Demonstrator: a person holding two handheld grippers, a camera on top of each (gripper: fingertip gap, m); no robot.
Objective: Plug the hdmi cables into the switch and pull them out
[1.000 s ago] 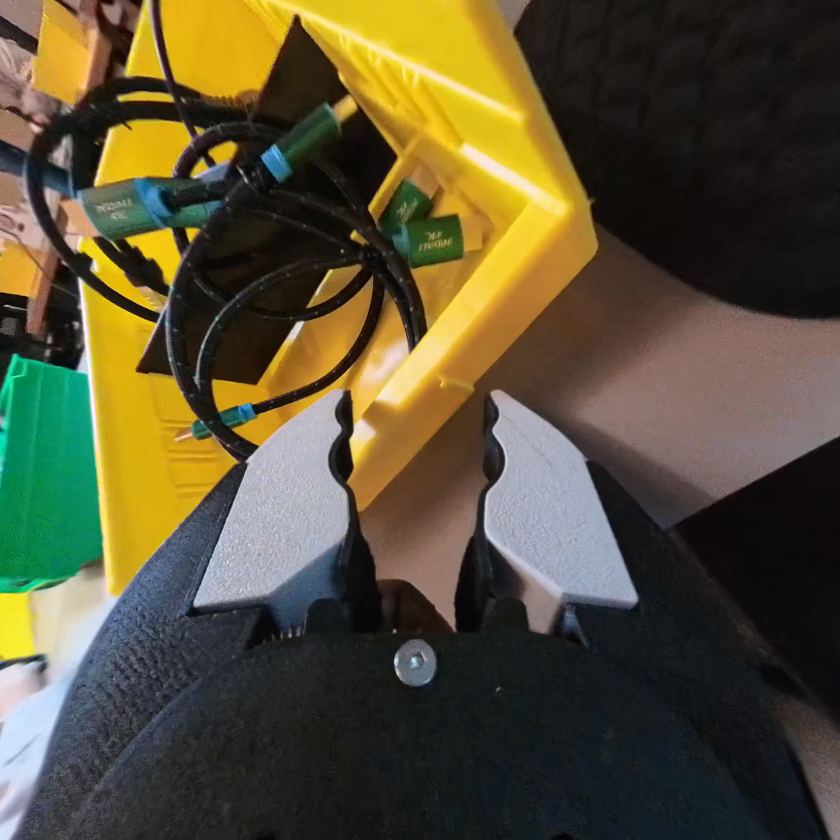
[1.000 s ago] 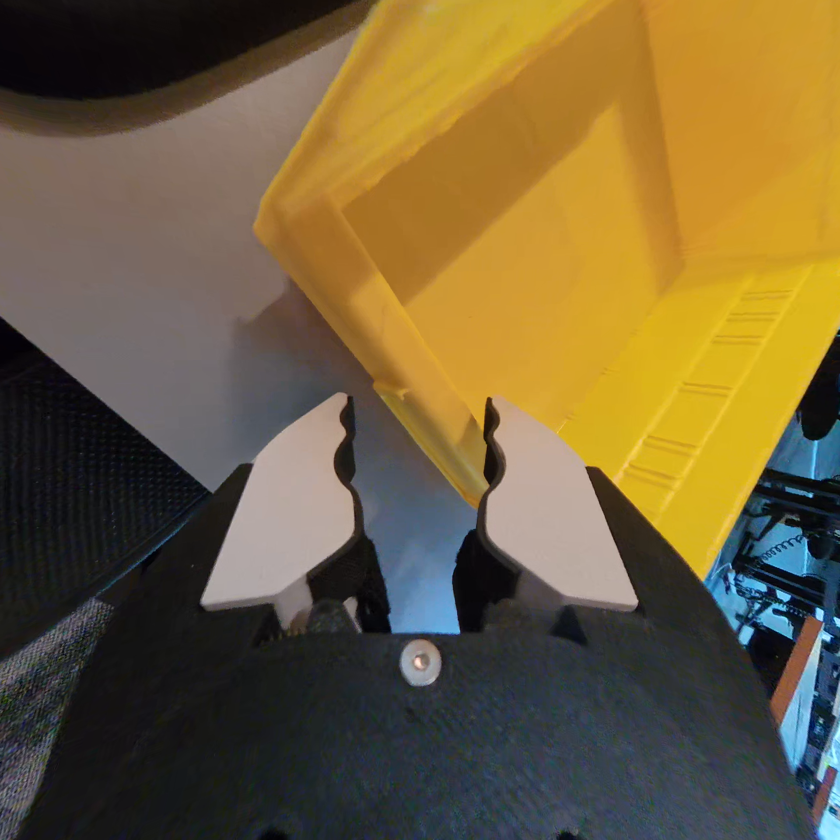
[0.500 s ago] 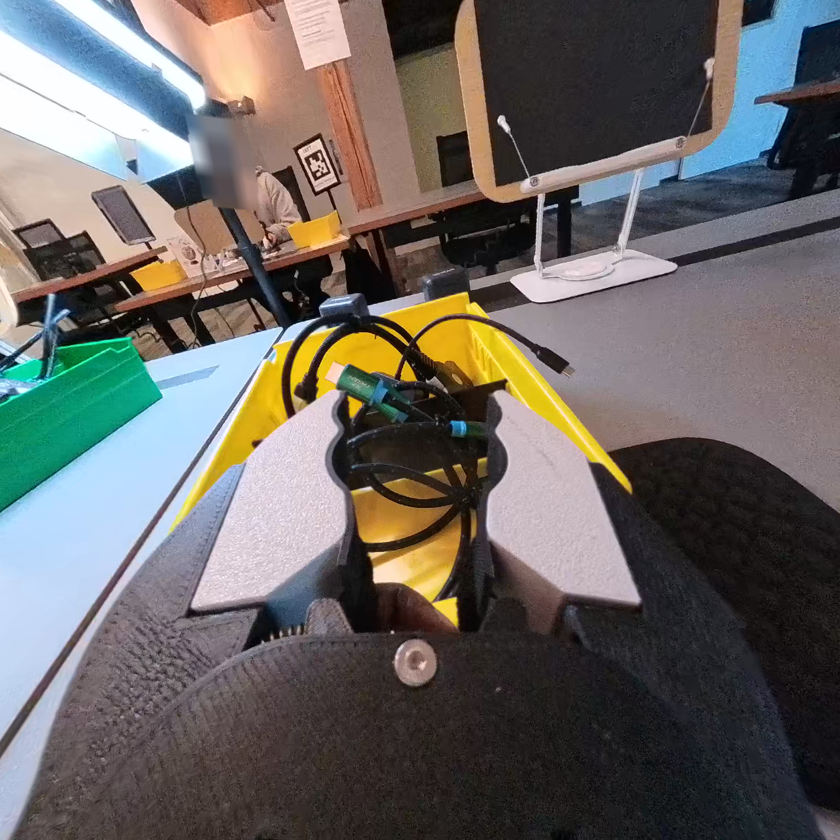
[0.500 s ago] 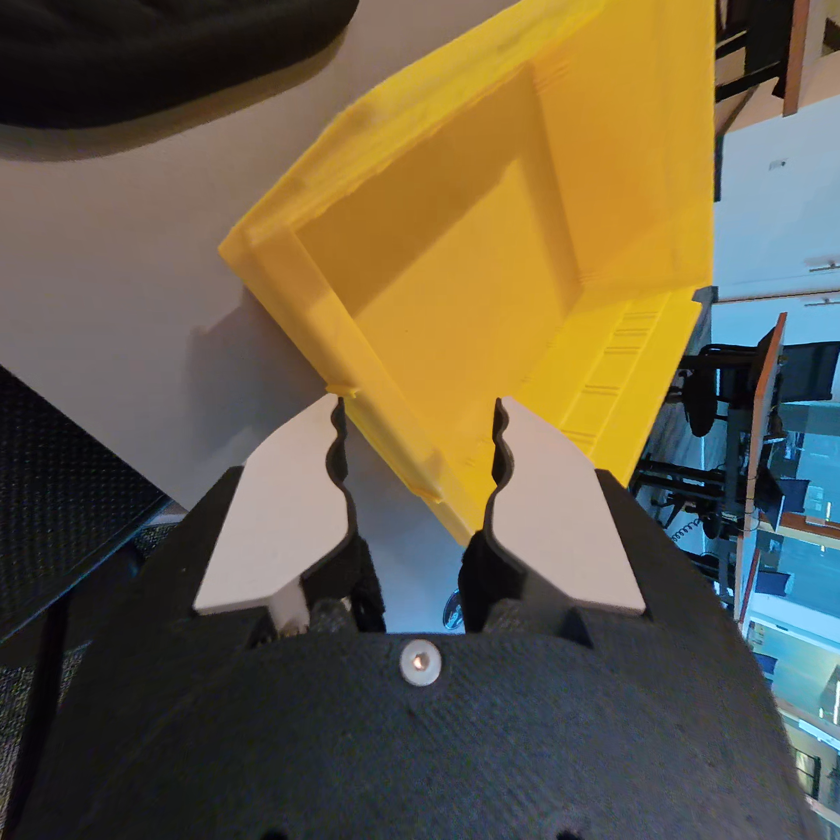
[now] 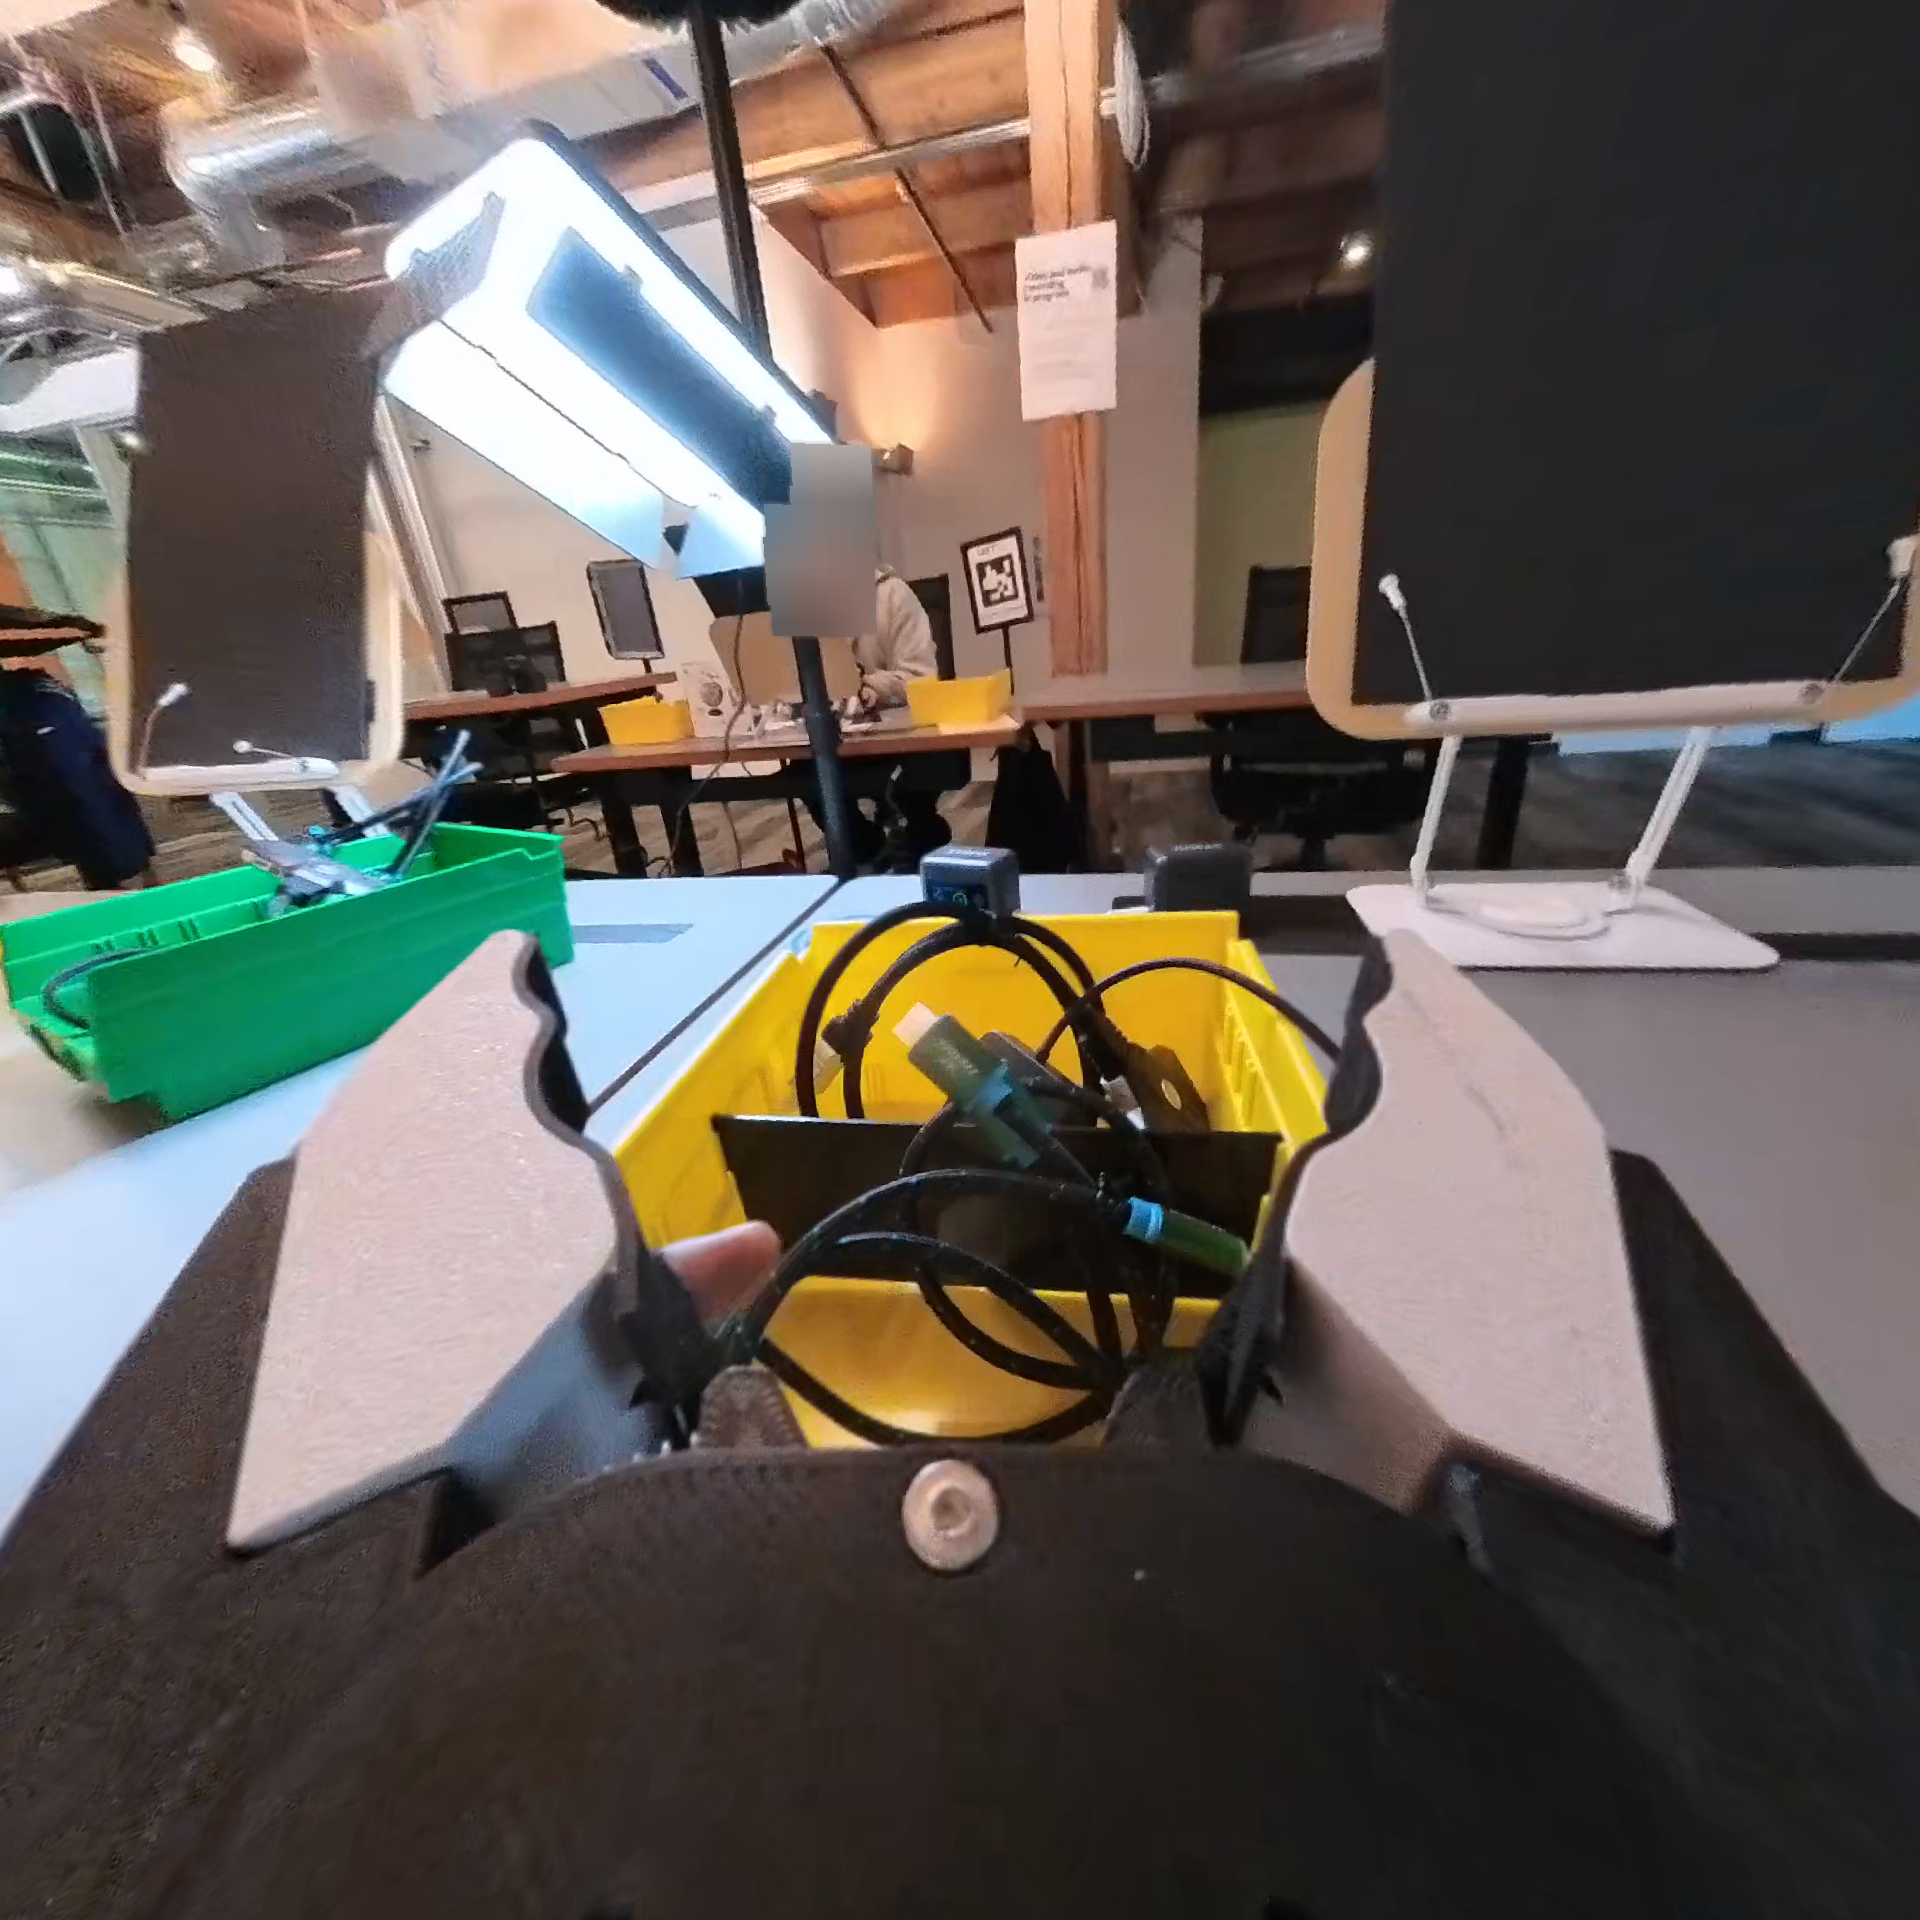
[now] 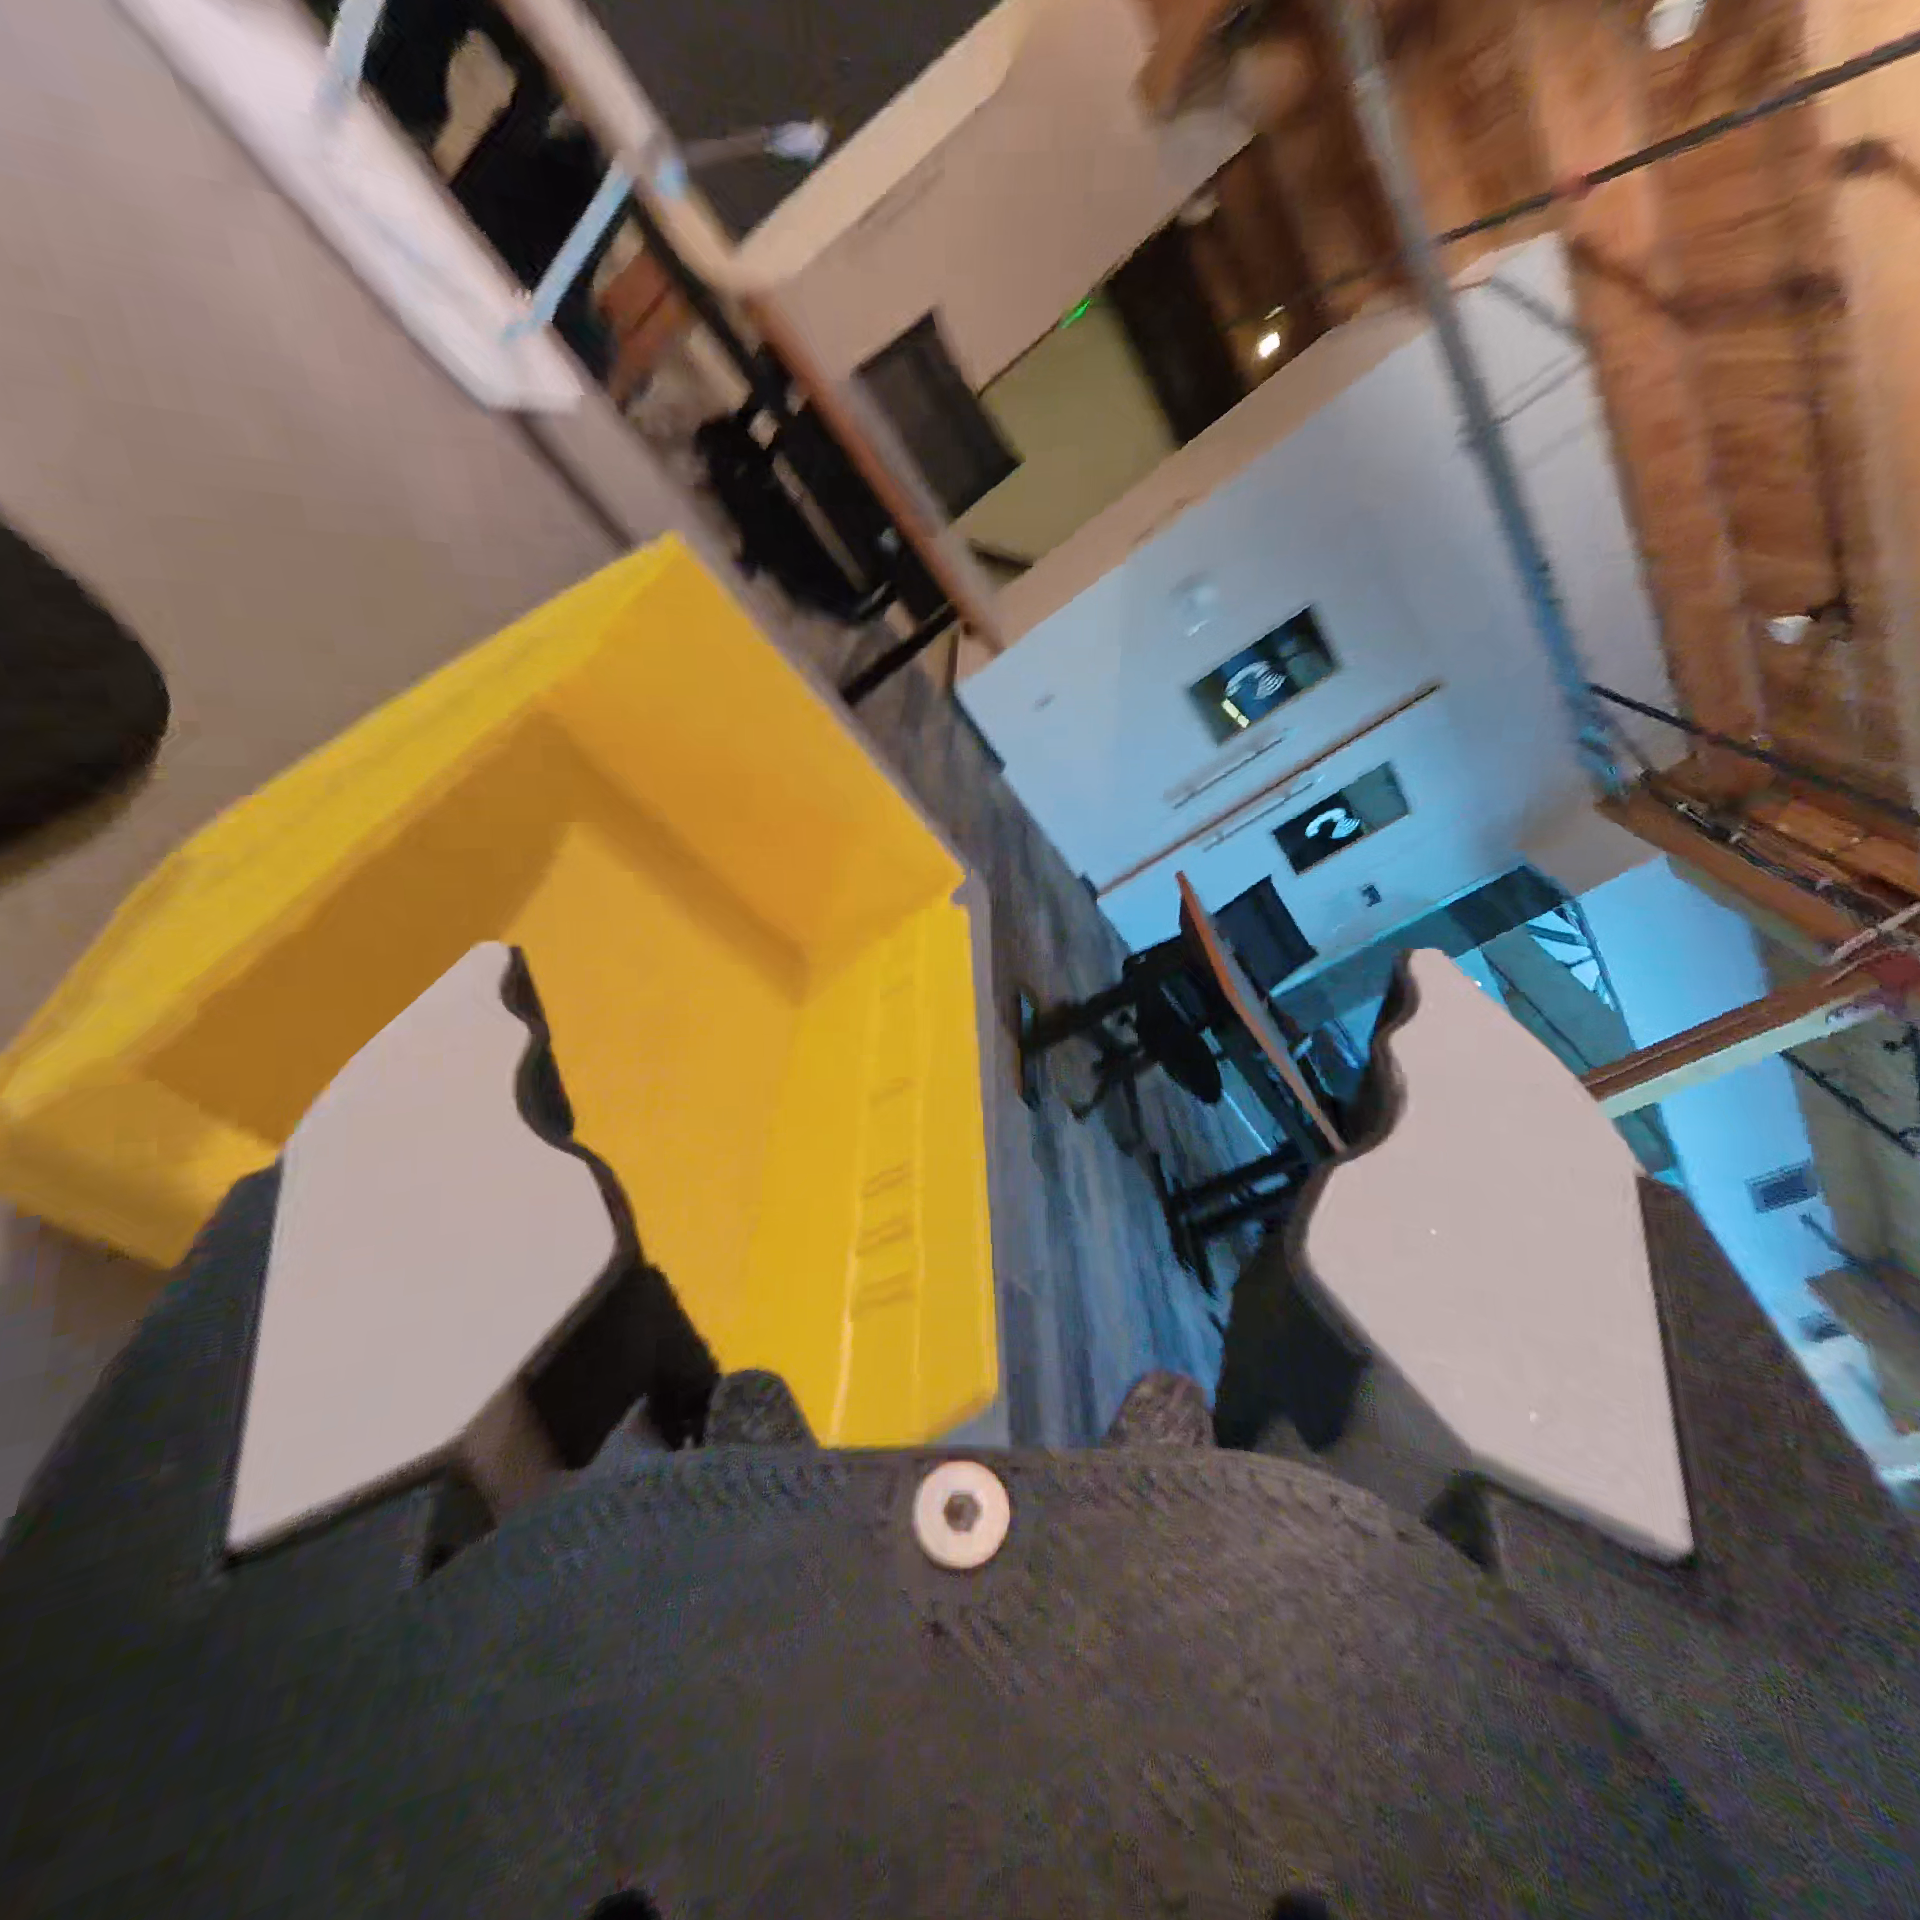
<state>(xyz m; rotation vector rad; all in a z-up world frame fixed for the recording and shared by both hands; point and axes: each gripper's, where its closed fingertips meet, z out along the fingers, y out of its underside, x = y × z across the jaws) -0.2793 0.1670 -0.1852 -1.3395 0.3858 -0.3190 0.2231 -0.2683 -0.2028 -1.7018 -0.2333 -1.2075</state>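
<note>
A yellow bin (image 5: 717,1081) sits straight ahead in the left wrist view. It holds a tangle of black HDMI cables (image 5: 1049,1190) with green plugs (image 5: 956,1060) (image 5: 1184,1236) and a black divider (image 5: 790,1153). I cannot make out the switch. My left gripper (image 5: 951,997) is open wide and empty, its jaws framing the bin. A person's fingertip (image 5: 727,1257) shows by the left finger. My right gripper (image 6: 961,966) is open wide and empty, tilted, with a second, empty yellow bin (image 6: 675,935) to its left.
A green bin (image 5: 260,987) with parts stands on the table at the left. A white stand base (image 5: 1558,925) with a dark panel is at the back right. Two small dark boxes (image 5: 966,868) sit behind the yellow bin. A black mat (image 6: 62,707) lies beyond the empty bin.
Both grippers have opened much wider. The left view swung from looking down to level, facing the cable bin. The right gripper has swung up and away from the table.
</note>
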